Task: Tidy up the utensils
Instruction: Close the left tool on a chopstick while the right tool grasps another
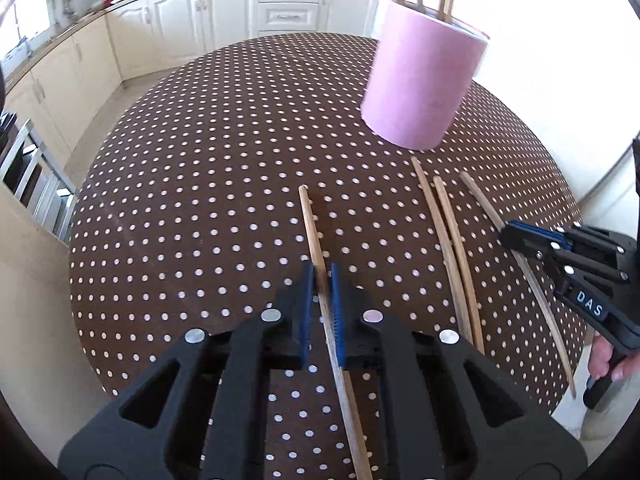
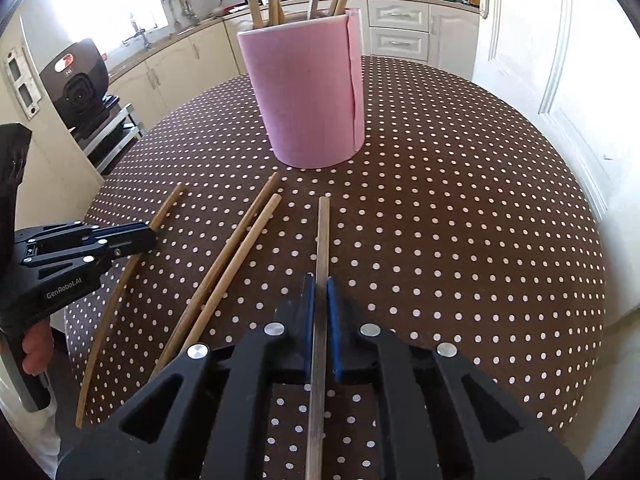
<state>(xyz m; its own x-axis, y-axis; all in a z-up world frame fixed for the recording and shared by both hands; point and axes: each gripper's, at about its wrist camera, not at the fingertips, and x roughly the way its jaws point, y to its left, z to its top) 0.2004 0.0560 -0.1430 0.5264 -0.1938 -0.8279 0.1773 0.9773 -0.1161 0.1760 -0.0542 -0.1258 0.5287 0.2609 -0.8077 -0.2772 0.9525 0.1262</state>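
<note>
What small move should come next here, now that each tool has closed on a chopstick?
Probably lift both sticks off the table and carry them toward the pink holder. The left tool is shut on one chopstick and the right tool on another, both lying along the dotted tablecloth. The holder already has upright sticks in it, and two loose chopsticks wait between.

Both wrist views close above table (image 1: 200,200)
</note>
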